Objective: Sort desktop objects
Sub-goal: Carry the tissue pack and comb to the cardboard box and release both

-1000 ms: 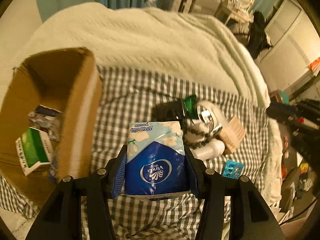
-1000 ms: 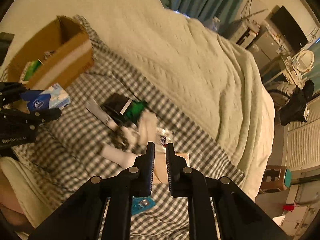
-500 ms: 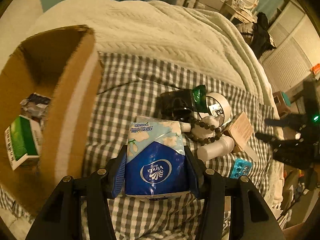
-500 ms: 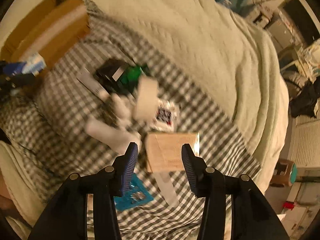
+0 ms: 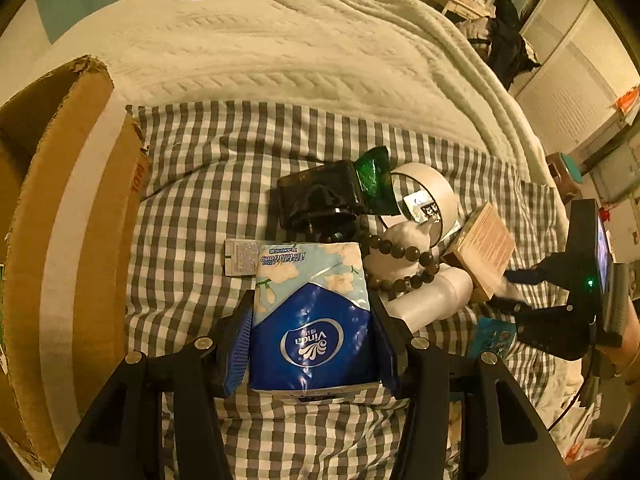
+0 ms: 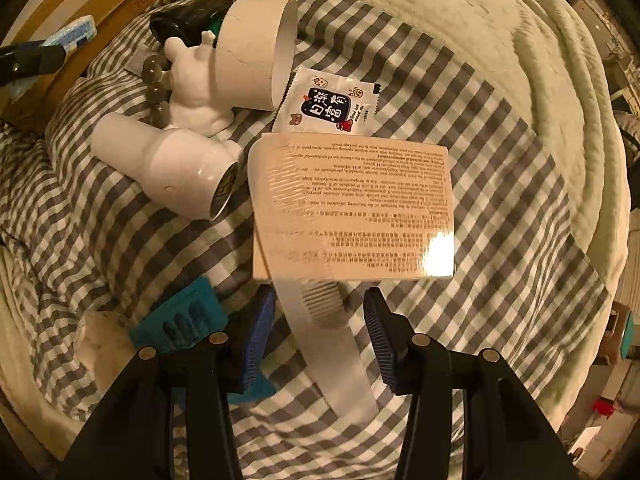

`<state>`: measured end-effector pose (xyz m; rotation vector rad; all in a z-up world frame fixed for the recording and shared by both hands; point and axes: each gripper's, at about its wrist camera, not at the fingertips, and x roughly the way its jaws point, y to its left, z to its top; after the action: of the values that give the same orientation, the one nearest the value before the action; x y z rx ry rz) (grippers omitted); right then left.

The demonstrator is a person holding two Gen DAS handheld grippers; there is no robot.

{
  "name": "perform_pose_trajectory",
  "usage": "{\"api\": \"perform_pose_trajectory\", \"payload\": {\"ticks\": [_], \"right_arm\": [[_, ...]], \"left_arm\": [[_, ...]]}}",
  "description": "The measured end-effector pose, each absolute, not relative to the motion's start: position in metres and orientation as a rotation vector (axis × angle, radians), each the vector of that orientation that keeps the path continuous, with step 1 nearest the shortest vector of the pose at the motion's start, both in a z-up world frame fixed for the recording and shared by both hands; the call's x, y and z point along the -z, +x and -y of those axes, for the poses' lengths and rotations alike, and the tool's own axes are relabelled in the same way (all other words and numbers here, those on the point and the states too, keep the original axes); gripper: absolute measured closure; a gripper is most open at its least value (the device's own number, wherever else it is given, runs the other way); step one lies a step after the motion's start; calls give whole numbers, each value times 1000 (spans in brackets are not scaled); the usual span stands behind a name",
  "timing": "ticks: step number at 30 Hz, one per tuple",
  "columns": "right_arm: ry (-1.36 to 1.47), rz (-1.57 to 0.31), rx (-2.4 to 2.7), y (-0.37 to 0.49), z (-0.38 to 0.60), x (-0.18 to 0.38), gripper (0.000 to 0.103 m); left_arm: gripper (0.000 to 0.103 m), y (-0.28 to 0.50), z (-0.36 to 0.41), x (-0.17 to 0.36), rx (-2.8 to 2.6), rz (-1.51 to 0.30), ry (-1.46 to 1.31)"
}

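Note:
My left gripper (image 5: 312, 320) is shut on a blue Vinda tissue pack (image 5: 312, 320), held above the checked cloth beside the cardboard box (image 5: 68, 208). My right gripper (image 6: 318, 332) is open, low over the cloth, its jaws either side of a white comb (image 6: 324, 320) that runs under a tan printed box (image 6: 352, 208). It also shows in the left wrist view (image 5: 516, 300) at the right. A white bottle (image 6: 168, 168), a white figurine (image 6: 192, 88), dark beads (image 6: 154, 92), a white tape ring (image 6: 256, 52) and a sachet (image 6: 330, 102) lie beyond.
A teal packet (image 6: 180, 320) lies left of my right gripper. A black pouch with green foil (image 5: 328, 196) lies behind the pile. The cream knitted blanket (image 5: 280, 60) covers the bed beyond the cloth. Room furniture stands at the far right.
My right gripper has opened and dropped close over the tan box and comb. My left gripper has swung away from the cardboard box toward the pile, still holding the tissue pack.

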<state>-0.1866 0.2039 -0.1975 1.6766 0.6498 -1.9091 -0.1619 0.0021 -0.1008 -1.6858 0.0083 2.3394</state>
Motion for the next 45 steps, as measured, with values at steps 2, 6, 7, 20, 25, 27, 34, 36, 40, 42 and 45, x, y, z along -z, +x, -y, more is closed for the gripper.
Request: {"api": "perform_pose_trajectory", "payload": {"ticks": [2, 6, 7, 20, 25, 27, 34, 36, 40, 42, 45], "right_arm": [[1668, -676, 1913, -186, -202, 198, 76], [1661, -689, 1937, -181, -203, 190, 77], [1661, -689, 1942, -180, -203, 188, 77], [1408, -499, 2103, -176, -158, 15, 77], [1222, -384, 2094, -164, -79, -68, 77], [1154, -386, 2079, -159, -36, -89, 77], [1133, -348, 1968, -147, 85, -81, 77], [1157, -331, 1947, -150, 102, -70, 77], [1227, -234, 1925, -170, 130, -46, 77], [1255, -175, 1918, -185, 139, -38, 77], [1265, -153, 1912, -190, 151, -29, 77]], "left_arm": [[50, -161, -4, 99, -2347, -10, -1682], [50, -159, -6, 90, -2362, 0, -1656], [50, -158, -7, 87, -2365, 4, -1647], [50, -157, 40, -33, -2566, 167, -1354], [50, -156, 103, -95, -2696, 273, -1242], [50, -152, 132, -110, -2769, 257, -1212], [50, -141, 213, -84, -2864, 272, -1322], [50, -142, 232, -70, -2891, 285, -1362], [50, -145, 253, -43, -2877, 286, -1451], [50, -149, 262, -34, -2872, 302, -1480], [50, -153, 273, -27, -2872, 331, -1500]]}}
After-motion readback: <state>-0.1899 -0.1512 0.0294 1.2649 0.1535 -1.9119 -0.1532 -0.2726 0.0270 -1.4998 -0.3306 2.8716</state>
